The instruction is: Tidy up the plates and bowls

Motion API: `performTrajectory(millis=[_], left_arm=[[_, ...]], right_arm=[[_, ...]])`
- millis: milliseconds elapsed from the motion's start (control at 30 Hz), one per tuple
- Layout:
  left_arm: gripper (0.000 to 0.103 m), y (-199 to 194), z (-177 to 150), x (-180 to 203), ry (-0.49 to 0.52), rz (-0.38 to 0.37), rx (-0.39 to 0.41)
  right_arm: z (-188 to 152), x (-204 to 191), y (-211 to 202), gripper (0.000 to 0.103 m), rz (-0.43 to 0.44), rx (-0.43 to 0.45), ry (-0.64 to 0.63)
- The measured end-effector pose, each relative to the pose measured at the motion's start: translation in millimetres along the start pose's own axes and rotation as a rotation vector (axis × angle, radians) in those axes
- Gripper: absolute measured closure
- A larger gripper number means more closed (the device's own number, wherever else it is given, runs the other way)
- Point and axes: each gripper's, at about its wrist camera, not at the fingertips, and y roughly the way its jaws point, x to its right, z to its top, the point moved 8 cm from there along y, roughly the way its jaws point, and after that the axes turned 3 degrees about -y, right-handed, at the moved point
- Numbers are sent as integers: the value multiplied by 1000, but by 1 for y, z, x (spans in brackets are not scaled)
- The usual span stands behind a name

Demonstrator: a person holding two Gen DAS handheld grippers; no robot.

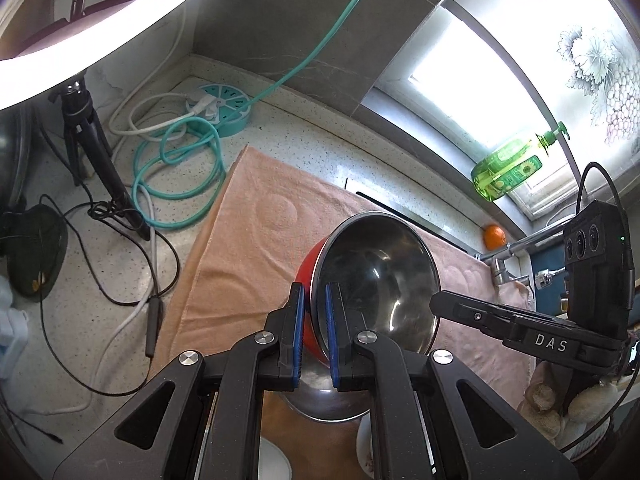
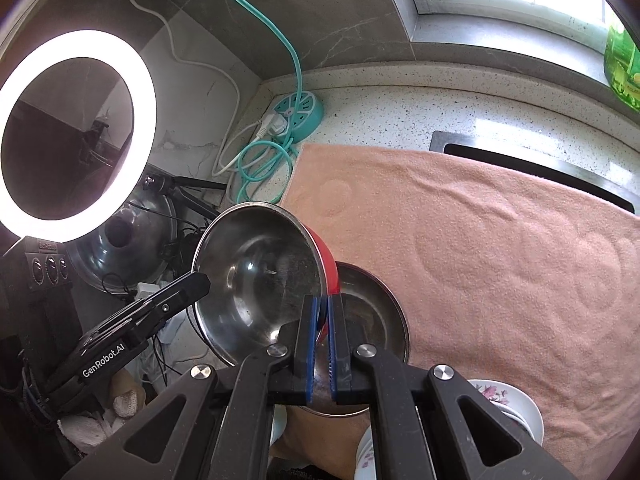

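The left gripper (image 1: 313, 326) was clamped on the rim of a red bowl (image 1: 310, 276) with a shiny steel inside, its blue pads (image 1: 297, 332) pinching the wall from either side. The right gripper (image 2: 321, 346) was clamped on the opposite rim of the same bowl (image 2: 256, 280), so both tools held it tilted above the peach towel (image 1: 256, 248). Seen from the left tool, the bowl stood just ahead of the fingers with its open mouth turned to the right, and the right tool reached in from the right edge with its tip at the far rim. Directly beneath and behind the held bowl, close under the fingers of both tools, sat a second steel bowl (image 2: 376, 320) on the towel. Nearer still to the right tool, below its fingers and to the right, lay a white floral plate (image 2: 508, 400). Ahead and left of the left tool, beyond the towel's corner, a teal power strip (image 1: 224, 110) rested on the speckled counter (image 1: 100, 312) with a coiled teal cord (image 1: 180, 176) beside it. Far ahead to the right stood a green soap bottle (image 1: 508, 170) on the window sill, with an orange (image 1: 494, 237) below it. A glowing ring light (image 2: 76, 132) stood well left of the right tool.
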Motion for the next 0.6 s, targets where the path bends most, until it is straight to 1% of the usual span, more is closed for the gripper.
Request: performTrajectory(millis=[433, 600], left_arm=[[95, 20, -28, 0, 8, 1, -64], [95, 27, -35, 0, 26, 17, -79]], right_arm=[[-32, 19, 17, 98, -33, -40, 40], [-41, 27, 30, 98, -52, -65, 49]])
